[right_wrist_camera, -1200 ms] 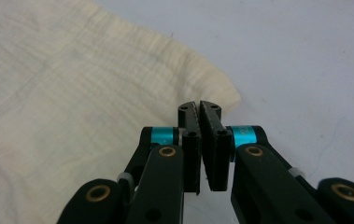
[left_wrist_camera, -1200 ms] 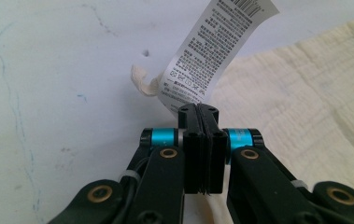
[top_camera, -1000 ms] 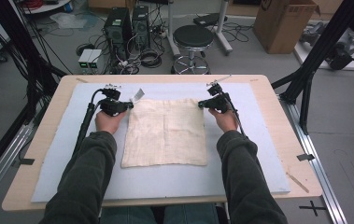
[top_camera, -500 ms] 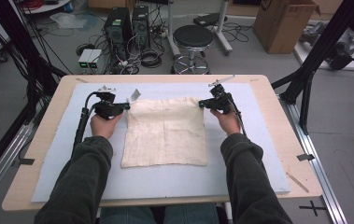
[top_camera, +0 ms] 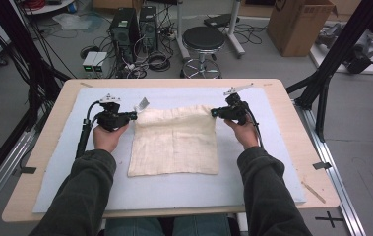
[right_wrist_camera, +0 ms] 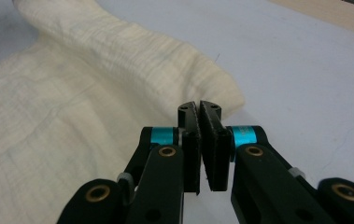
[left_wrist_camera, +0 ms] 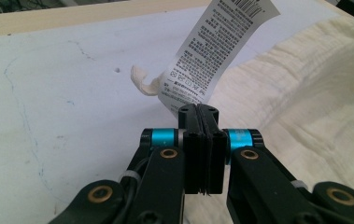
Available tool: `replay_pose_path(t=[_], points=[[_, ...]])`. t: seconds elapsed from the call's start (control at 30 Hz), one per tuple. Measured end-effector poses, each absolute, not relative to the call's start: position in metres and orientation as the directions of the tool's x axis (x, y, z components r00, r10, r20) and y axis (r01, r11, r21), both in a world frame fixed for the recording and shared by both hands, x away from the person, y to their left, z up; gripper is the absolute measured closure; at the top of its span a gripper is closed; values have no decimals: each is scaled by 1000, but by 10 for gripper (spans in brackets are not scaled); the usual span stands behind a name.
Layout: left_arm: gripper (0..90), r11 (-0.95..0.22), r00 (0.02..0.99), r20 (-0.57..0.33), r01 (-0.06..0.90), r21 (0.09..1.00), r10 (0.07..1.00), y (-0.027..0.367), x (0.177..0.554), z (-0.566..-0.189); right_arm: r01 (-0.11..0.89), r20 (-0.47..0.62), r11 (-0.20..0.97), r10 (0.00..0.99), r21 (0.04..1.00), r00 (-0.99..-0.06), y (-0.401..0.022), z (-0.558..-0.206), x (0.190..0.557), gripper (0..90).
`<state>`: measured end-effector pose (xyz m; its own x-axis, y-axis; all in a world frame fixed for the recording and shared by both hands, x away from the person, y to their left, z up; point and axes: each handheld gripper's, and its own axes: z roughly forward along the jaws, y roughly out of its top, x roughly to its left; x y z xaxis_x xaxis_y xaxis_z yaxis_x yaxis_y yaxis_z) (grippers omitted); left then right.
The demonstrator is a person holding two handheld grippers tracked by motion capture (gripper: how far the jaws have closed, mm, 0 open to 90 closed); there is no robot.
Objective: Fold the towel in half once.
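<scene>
Grey floor behind the wooden table (top_camera: 292, 105) holds a stool (top_camera: 203, 39), computer towers (top_camera: 134, 24), perhaps a cardboard box (top_camera: 299, 24).

I find one printed item: a white care tag (left_wrist_camera: 214, 51) sewn to the far left corner of the cream cloth (left_wrist_camera: 315, 93), standing up just beyond the closed jaws in the left gripper view. It carries a barcode along its top edge, with a row of digits under it that I cannot make out. Below run many lines of small black print, too fine to read from here, and near its lower end a row of small care symbols. In the high view the same tag (top_camera: 142, 104) shows as a blank pale slip. I can read no other wording, brand or number on the table or the floor equipment
</scene>
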<state>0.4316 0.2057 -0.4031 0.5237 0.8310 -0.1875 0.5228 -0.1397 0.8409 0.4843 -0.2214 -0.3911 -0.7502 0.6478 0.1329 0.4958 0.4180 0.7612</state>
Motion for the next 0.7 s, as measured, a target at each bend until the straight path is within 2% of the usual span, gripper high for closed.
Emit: replay_pose_path(t=[0.5, 0.7], points=[[885, -173, 572, -159, 482, 859, 805, 211, 396, -404, 464, 135, 433, 603, 773, -786, -223, -397, 454, 871], [885, -209, 597, -143, 480, 852, 789, 210, 387, -405, 480, 162, 435, 590, 761, -791, -226, -401, 442, 871]])
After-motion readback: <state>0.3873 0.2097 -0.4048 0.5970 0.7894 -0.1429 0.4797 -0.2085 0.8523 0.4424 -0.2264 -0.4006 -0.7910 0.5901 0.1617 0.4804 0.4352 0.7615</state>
